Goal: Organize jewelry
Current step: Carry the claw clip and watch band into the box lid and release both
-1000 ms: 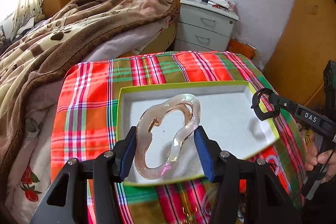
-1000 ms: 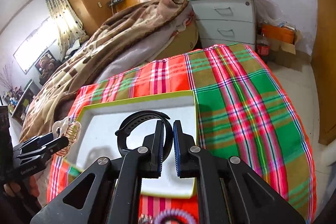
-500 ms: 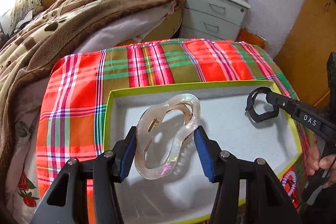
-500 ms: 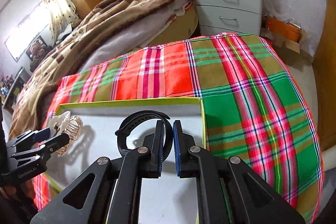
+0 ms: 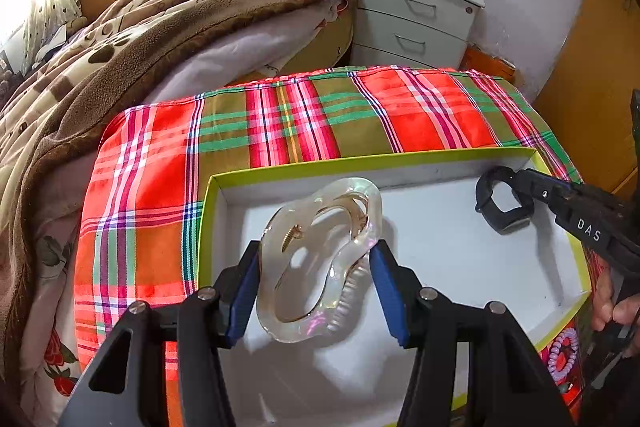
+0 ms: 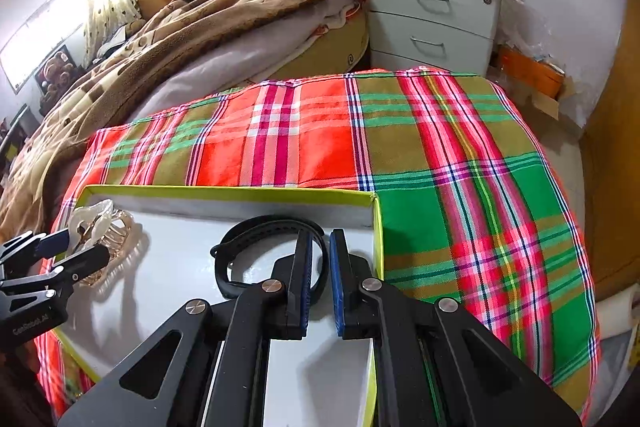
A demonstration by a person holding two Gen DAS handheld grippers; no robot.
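A shallow white box with a lime-green rim lies on the plaid-covered table. My left gripper is shut on a clear hair claw clip and holds it low over the box's left part; the clip also shows in the right wrist view. My right gripper is shut on a black wristband and holds it low over the box's right part, near the far right corner. The wristband also shows in the left wrist view.
A purple bead bracelet lies on the plaid cloth in front of the box's right corner. A bed with a brown blanket stands beyond the table on the left. A grey nightstand stands behind on the right.
Both grippers have moved forward and down into the box with the clip and the wristband still held. The box now fills more of both views.
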